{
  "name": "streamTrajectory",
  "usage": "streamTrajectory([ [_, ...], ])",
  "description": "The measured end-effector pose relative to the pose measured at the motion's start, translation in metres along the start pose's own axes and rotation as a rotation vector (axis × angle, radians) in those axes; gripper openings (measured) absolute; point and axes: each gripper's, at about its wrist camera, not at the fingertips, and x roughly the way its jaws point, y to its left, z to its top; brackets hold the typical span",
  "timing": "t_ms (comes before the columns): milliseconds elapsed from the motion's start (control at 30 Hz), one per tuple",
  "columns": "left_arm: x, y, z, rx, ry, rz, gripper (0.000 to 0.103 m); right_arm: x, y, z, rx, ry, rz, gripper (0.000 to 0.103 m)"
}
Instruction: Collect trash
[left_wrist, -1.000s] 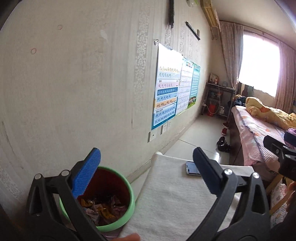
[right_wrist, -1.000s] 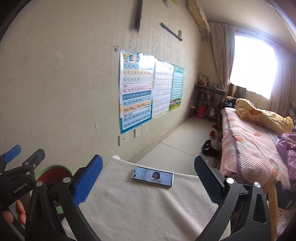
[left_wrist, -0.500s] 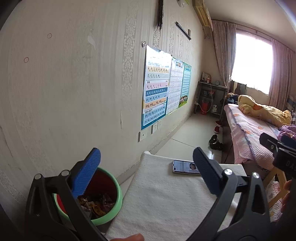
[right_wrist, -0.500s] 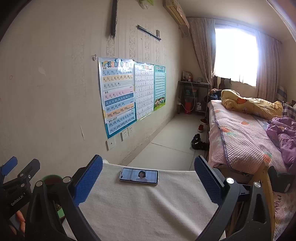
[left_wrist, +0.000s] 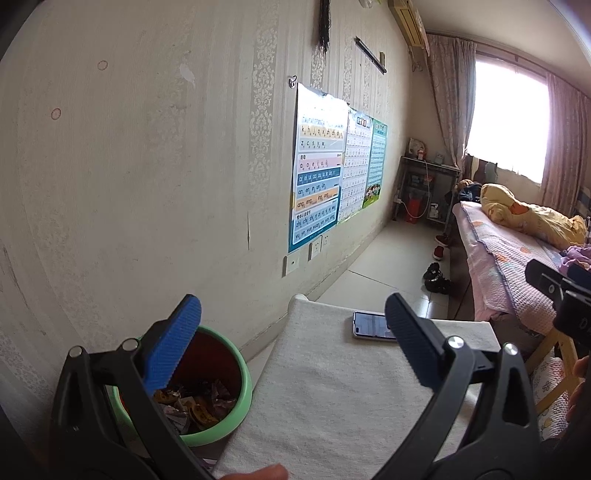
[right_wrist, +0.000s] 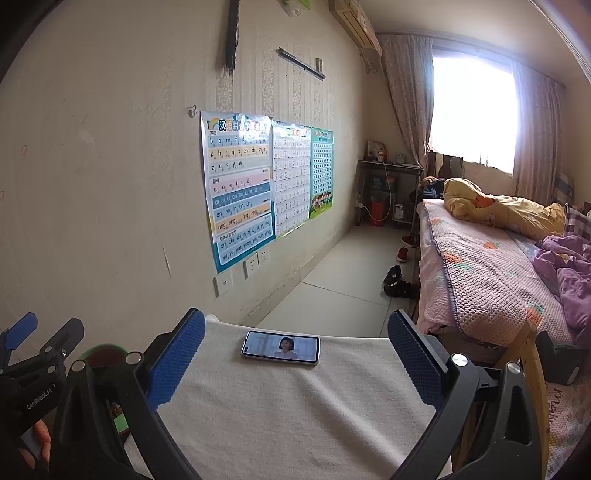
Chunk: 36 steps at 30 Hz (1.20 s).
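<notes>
Both jaws stand wide apart and empty: the left hand-held gripper (left_wrist: 291, 332) hangs above the tabletop's (left_wrist: 332, 398) left edge, the right hand-held gripper (right_wrist: 295, 350) over its middle. Beside that left edge, against the wall, the green trash bin (left_wrist: 236, 398) holds what look like crumpled snack wrappers (left_wrist: 195, 406). A lit smartphone (right_wrist: 280, 347) lies near the tabletop's far edge. Past it, a bed (right_wrist: 491, 273) runs toward the window.
</notes>
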Motion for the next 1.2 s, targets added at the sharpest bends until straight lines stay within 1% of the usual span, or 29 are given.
streamTrajectory([
  [167,0.0016,0.0015,-0.0009,-0.011,-0.002,0.011,0.097,0.002,-0.0009,-0.0024,-0.001,0.007,-0.005,0.096],
  [400,0.0026,-0.0029,-0.0036,0.003,0.004,0.025,0.097,0.0034,-0.0018,-0.0043,-0.001,0.013,-0.006,0.096],
  [600,0.0032,-0.0015,-0.0013,0.0,0.008,0.018,0.097,0.004,-0.0034,-0.0048,0.001,0.016,-0.007,0.096],
  [733,0.003,-0.002,-0.0013,0.005,-0.002,0.043,0.097,0.0037,-0.0022,-0.0055,-0.003,0.018,-0.007,0.096],
  [1200,0.0044,0.0031,-0.0004,-0.01,0.012,0.021,0.097,0.005,0.0011,-0.0058,-0.018,0.026,-0.005,0.096],
])
